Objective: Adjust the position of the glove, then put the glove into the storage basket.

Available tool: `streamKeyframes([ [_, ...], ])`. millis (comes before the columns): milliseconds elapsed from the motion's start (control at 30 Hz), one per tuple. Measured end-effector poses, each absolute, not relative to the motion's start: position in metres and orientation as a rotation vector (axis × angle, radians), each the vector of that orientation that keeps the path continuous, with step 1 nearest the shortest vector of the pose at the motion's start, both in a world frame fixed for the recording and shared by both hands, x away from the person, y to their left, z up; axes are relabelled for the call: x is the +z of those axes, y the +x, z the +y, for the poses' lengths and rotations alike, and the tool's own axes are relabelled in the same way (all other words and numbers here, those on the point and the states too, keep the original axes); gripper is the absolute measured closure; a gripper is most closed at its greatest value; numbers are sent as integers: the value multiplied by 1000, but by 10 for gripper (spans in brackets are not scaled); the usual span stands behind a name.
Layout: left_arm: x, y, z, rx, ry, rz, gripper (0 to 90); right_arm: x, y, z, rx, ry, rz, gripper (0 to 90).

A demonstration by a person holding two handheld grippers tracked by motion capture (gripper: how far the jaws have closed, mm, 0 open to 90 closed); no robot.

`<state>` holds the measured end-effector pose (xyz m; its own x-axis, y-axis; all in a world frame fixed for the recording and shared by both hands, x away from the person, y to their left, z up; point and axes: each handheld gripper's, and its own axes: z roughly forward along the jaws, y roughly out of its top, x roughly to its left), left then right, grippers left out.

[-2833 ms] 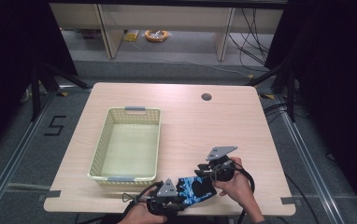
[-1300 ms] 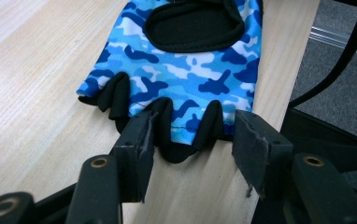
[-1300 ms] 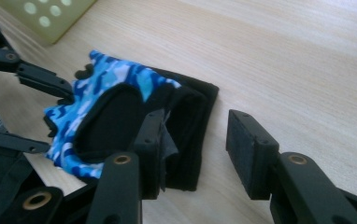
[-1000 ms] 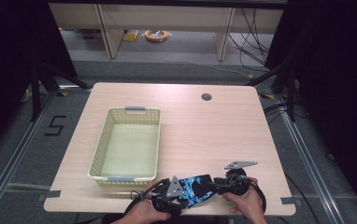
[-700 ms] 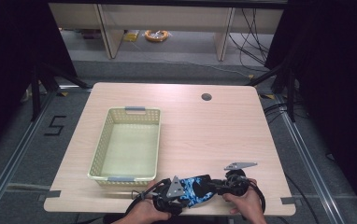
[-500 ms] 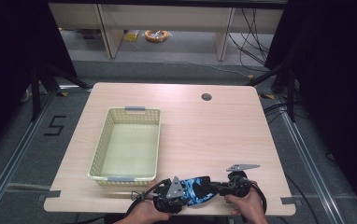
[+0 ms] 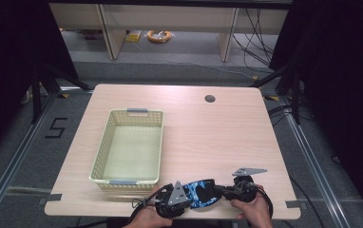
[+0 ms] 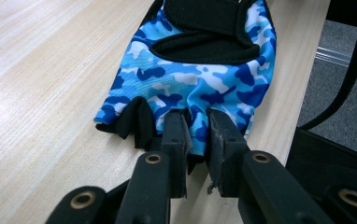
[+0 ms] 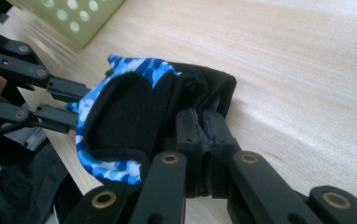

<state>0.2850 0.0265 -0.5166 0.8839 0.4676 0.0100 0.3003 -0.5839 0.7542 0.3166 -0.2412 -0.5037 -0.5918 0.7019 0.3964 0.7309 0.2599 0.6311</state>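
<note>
A blue camouflage fingerless glove [image 7: 199, 192] with black trim lies at the table's front edge, right of the basket. My left gripper [image 7: 190, 199] comes from the left. Its jaws have just been closing and now pinch the glove's [image 8: 190, 70] finger end between the pads, as the left gripper [image 8: 197, 122] view shows. My right gripper [image 7: 218, 190] comes from the right. It has also just been closing, and it clamps the bunched black cuff of the glove [image 9: 120, 116] in the right gripper [image 9: 201, 117] view.
A pale yellow mesh basket [image 7: 102, 147] stands left of centre, and its corner [image 9: 74, 18] is just beyond the glove. A cable hole [image 7: 210, 99] sits at the table's far right. The table edge drops off right beside the glove [image 8: 303, 70].
The right gripper has come down and left from farther back to the glove's cuff end. Both pairs of jaws have closed onto the glove, which stays at the front edge.
</note>
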Motion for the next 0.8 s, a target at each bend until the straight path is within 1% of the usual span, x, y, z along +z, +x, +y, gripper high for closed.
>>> streamKeyframes([
  [33,-516,285,27,243,2232,540,774,-503,317,-241,-1274,-1396,-2463,871],
  [67,-516,284,27,266,2227,544,774,-502,316,-241,-1279,-1395,-2460,871],
  [300,-514,285,27,268,2232,537,775,-501,315,-240,-1301,-1394,-2426,871],
  [367,-513,287,28,276,2250,491,775,-501,315,-240,-1300,-1395,-2427,871],
  [433,-514,285,28,258,2227,532,777,-499,315,-242,-1300,-1391,-2460,871],
  [467,-513,285,29,286,2229,532,778,-498,315,-241,-1308,-1385,-2450,871],
  [500,-510,285,30,277,2247,506,778,-498,315,-241,-1308,-1385,-2450,871],
  [567,-508,284,30,273,2206,530,778,-496,315,-240,-1344,-1365,-2442,871],
  [633,-503,282,32,278,2200,533,778,-492,314,-241,-1372,-1339,-2440,871],
  [733,-490,279,36,294,2188,486,778,-482,310,-242,-1427,-1344,-2420,872],
  [800,-486,278,37,290,2182,486,777,-478,307,-241,-1430,-1360,-2390,872],
])
